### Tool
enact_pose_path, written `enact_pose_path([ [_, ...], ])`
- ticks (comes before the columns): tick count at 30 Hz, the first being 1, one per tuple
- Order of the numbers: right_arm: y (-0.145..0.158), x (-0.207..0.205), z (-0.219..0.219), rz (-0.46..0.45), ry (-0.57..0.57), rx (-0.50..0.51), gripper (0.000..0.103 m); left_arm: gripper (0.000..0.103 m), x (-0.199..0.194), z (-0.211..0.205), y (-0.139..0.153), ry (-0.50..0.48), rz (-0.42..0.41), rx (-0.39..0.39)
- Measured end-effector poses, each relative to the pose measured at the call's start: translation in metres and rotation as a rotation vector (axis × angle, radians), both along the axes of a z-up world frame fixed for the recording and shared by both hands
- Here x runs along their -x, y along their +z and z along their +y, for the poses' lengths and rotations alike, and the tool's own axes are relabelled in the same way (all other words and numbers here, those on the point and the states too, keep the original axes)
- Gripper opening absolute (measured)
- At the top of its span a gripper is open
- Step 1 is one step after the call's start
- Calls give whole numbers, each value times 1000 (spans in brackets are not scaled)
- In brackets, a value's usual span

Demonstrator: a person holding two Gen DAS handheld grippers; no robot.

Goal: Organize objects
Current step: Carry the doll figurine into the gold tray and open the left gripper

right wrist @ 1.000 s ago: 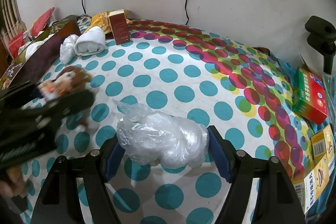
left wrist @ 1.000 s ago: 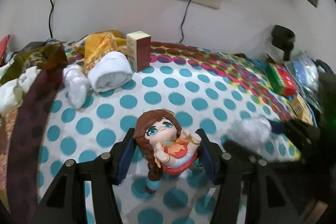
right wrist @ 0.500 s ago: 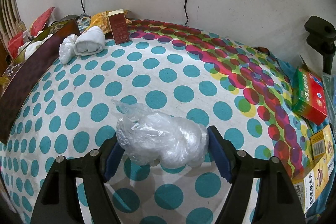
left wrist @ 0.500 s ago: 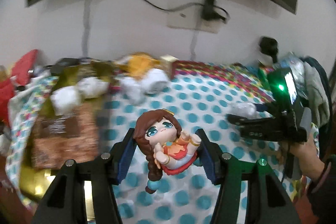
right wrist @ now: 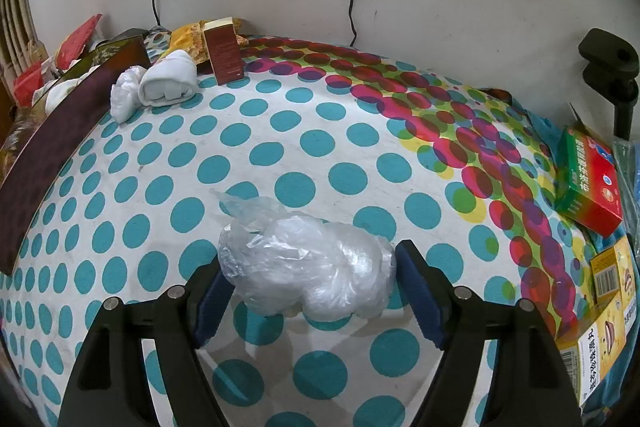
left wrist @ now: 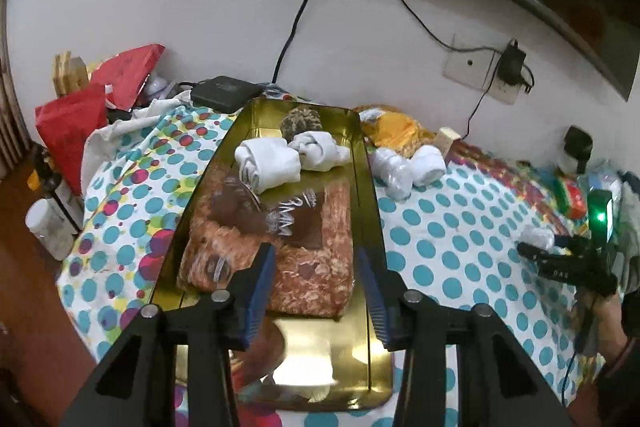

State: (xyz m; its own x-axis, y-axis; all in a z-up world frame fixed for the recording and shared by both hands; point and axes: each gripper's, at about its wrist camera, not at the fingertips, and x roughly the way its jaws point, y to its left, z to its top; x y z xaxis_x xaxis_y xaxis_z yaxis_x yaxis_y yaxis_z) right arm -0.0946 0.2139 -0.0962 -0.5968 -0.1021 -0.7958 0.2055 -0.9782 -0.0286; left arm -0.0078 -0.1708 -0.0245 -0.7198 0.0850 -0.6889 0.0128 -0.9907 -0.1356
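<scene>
Hangs the left gripper [left wrist: 314, 251] over the near end of a long gold tray [left wrist: 366, 187] that lies on a spotted cloth [left wrist: 440, 247]. Keeps a gap between the two blue pads [left wrist: 260, 287], with the jaws just now closing in a bit. Holds nothing there; shows only the tray's inside through the gap. Shows a brown pack [left wrist: 332, 247] lying flat in the middle of the tray. Shows two rolled white cloths [left wrist: 268, 163] side by side past the pack, and a brown spiky ball [left wrist: 300, 121] at the far end. Shows a blurry brown and red thing [left wrist: 260, 343] low in the tray under the left finger, too smeared to tell what. Sets the right gripper [right wrist: 308, 259] low over the spotted cloth, around a crumpled clear plastic bag [right wrist: 312, 267]. Touches the bag on both sides with the blue pads, the bag lying on the cloth between them. Cannot tell if the pads squeeze it or only rest against it. Shows, far off by the wall, a white cloth roll [right wrist: 170, 85] with a small plastic bundle [right wrist: 124, 95] just beside it and a dark red box [right wrist: 224, 51] standing up behind. Shows a green and red box [right wrist: 588, 187] at the right edge of the cloth.
</scene>
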Motion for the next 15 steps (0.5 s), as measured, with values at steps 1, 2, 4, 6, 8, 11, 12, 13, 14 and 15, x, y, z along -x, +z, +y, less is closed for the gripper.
enact_pose_path([
  [1, 0, -1, 0, 1, 0, -3, 76, 43, 1, -3, -2, 15, -9, -5],
  [2, 0, -1, 0, 2, 0, -4, 76, 43, 0, -6, -4, 12, -7, -21],
  [4, 0, -1, -1, 1, -1, -4, 76, 43, -3, -6, -4, 24, 3, -22],
  [6, 0, -1, -1, 0, -1, -2, 76, 43, -7, -1, -3, 8, 9, -20],
  [8, 0, -1, 0, 0, -1, -1, 75, 44, -9, 5, -3, 0, 7, -6],
  [11, 0, -2, 0, 3, -2, -8, 74, 45, -11, 17, -3, -19, -9, 13],
  [12, 0, -2, -1, 2, -2, -7, 74, 45, -11, 19, -3, -23, -12, 17],
  [13, 0, -2, -1, 3, -2, -9, 74, 46, -12, 22, -3, -27, -14, 18],
  [14, 0, -2, -1, 3, -1, -6, 71, 46, -12, 24, -4, -27, -17, 18],
  [15, 0, -3, -1, 5, 5, -1, 69, 46, -13, 25, -4, -26, -18, 23],
])
